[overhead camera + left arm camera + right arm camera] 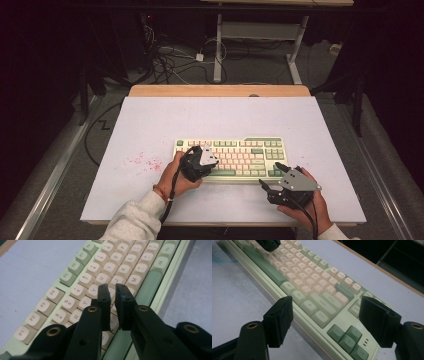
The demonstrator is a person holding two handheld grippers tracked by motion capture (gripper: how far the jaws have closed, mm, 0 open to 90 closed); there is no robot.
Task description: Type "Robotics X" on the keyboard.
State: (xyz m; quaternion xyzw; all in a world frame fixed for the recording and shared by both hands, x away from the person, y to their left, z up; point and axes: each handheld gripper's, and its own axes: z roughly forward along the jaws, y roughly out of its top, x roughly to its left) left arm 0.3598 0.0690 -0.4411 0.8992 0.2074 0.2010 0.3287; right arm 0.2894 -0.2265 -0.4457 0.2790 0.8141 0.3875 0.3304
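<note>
Green-and-cream keyboard [235, 157] flat on the desk [150, 130], lower centre of frame. Left gripper [113, 290] poised over the letter keys [110, 271], jaws a narrow gap apart, gripping nothing. Right gripper [325, 315] wide open, empty, beside the keyboard's arrow-key corner. Key-pressing seemingly under way; extent done unclear.
</note>
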